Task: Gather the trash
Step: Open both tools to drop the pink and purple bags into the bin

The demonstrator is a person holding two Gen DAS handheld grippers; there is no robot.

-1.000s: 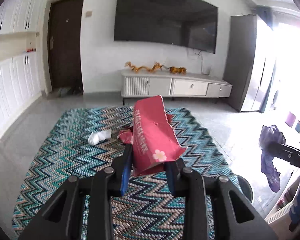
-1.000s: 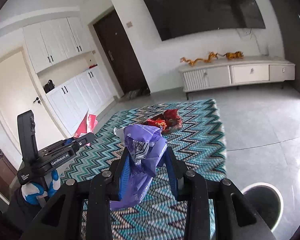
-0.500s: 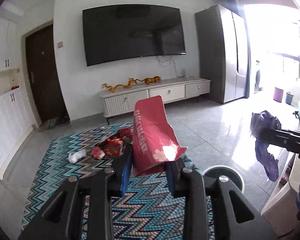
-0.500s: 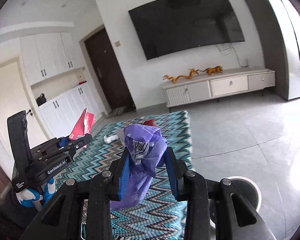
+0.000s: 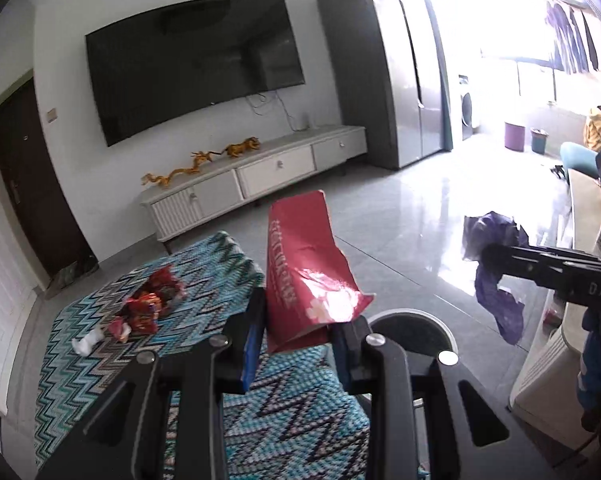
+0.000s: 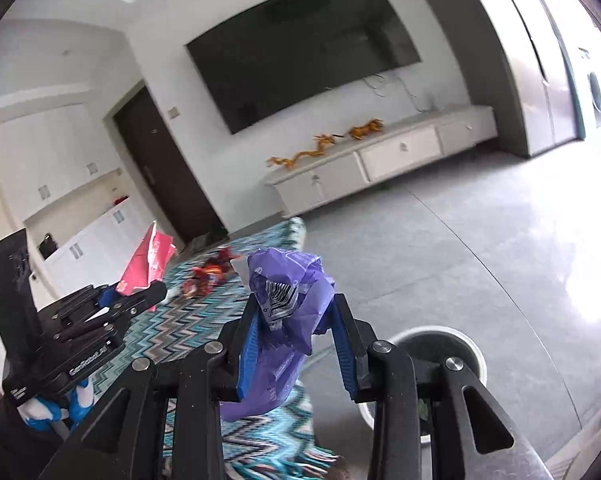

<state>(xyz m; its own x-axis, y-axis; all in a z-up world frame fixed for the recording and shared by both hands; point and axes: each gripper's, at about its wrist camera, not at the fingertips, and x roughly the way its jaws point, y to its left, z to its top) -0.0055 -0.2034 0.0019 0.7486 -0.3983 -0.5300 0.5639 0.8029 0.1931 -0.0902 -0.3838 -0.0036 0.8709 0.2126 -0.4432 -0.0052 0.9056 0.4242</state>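
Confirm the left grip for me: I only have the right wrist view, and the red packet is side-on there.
Observer: The left gripper is shut on the red packet at its lower end; most of it stands above the jaws.
Operator: Where's the bin from that side?
Observer: The bin lies just beyond its right finger, near rim hidden by the packet.
Operator: Any trash on the rug?
Observer: Beside the red wrappers, a crumpled white tissue lies on the rug.

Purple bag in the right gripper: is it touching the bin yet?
Apart. The right wrist view shows the purple bag pinched in the right gripper, hanging above the rug, with bare floor between it and the bin.
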